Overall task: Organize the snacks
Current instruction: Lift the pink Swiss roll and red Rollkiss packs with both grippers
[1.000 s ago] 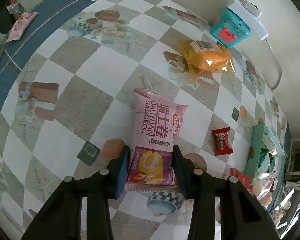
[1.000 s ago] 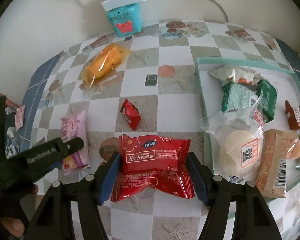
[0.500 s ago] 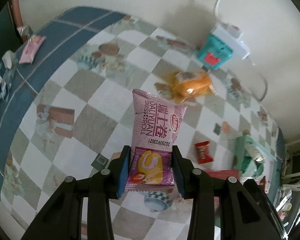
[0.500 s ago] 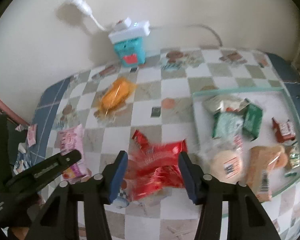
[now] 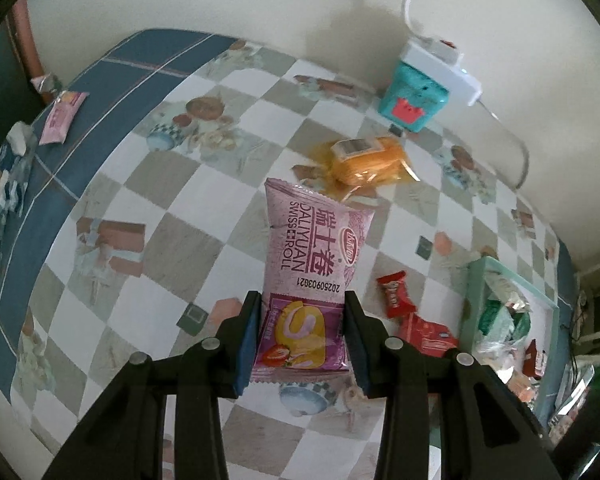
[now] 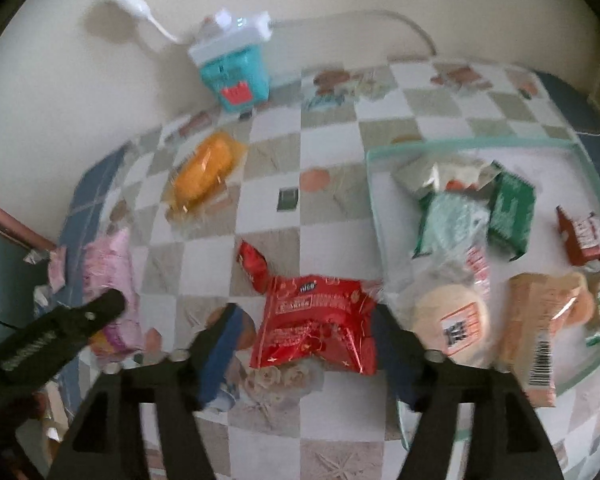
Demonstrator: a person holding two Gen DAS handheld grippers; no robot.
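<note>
My left gripper (image 5: 302, 338) is shut on a pink Swiss roll packet (image 5: 310, 264) and holds it above the checkered table. My right gripper (image 6: 306, 340) is open. A red Kiss snack bag (image 6: 316, 322) lies between its spread fingers without touching them. A small red candy (image 6: 254, 266) lies just beyond the bag; it also shows in the left wrist view (image 5: 396, 294). An orange wrapped cake (image 6: 204, 172) lies farther back. The mint tray (image 6: 374, 200) at the right holds several packets.
A teal box with a white power strip (image 6: 236, 76) stands at the wall. A small pink packet (image 5: 62, 118) lies at the table's far left edge. The left gripper's finger (image 6: 60, 328) shows at the left of the right wrist view.
Both grippers rose from the table. The left one lifted the pink packet. The right gripper's fingers spread and the red bag dropped free of them.
</note>
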